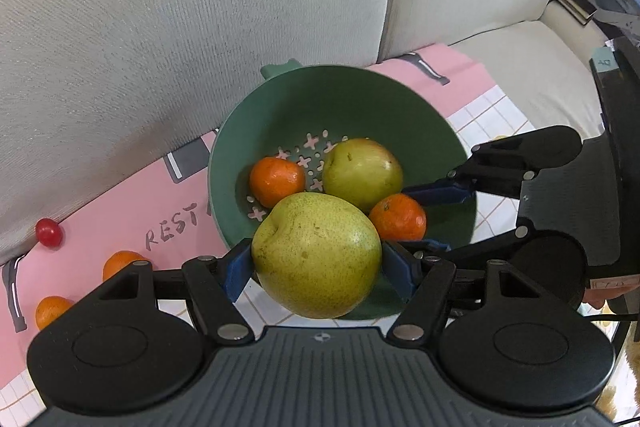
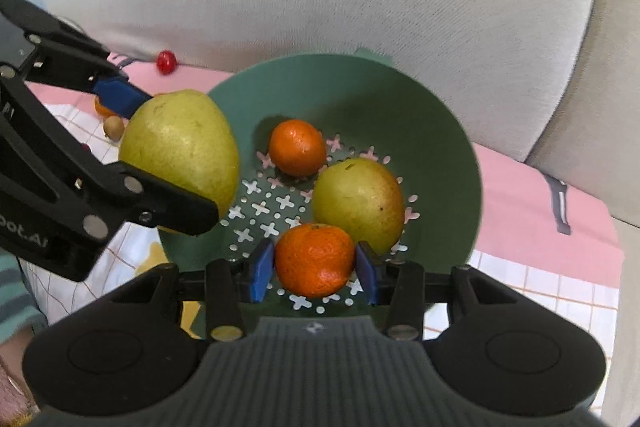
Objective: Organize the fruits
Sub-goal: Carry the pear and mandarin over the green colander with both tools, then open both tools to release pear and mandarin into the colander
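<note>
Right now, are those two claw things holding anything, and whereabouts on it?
Left gripper clamps a pear across its middle; right gripper clamps a tangerine by its sides.

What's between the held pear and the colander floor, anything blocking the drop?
Nothing covers the green colander. Inside already lie a pear and a mandarin; the bare perforated patch sits below the left tool's held pear. The right tool holds another mandarin nearby.

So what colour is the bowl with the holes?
Green bowl, clearest in the right wrist view.
</note>
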Motion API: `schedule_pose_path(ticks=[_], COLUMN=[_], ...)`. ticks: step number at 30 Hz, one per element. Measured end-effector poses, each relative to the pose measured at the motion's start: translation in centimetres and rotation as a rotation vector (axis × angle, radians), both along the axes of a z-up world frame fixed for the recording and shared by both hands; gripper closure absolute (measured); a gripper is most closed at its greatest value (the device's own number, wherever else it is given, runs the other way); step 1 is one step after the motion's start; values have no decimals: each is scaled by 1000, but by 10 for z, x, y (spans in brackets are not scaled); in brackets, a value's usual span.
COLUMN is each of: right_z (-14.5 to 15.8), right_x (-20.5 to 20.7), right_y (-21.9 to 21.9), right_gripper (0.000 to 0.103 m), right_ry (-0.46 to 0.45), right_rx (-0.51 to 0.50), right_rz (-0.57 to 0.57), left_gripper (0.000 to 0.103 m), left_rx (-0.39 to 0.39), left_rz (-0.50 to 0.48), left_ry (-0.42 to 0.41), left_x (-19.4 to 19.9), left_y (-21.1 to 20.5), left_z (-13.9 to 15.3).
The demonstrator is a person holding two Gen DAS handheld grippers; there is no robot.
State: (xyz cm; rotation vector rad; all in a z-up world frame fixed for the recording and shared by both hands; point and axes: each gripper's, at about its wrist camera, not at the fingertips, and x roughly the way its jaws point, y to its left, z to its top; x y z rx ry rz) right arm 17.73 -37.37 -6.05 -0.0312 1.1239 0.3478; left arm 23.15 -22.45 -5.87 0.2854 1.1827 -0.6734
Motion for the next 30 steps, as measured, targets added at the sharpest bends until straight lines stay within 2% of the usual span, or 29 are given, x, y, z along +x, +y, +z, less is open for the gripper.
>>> schedule_pose_path(ticks=[11,18,27,30], right_z=[-25,-30,-30,-31], right_x=[18,25,26,27], right_y=[6,8,12,15], right_gripper=[61,61,58,50], right_ry=[104,161,179,179], right_rx=[-7,14,9,9], right_rz=[70,64,74,89], left_gripper=[24,24,24,24], left_rx=[61,75,103,138], left_rz=[-32,-60,-93,-135], left_ry=[59,87,80,38], left_x=[19,25,27,22], left_y=[-15,-22,-25,-30], left_z=[-23,-31,-38,-40])
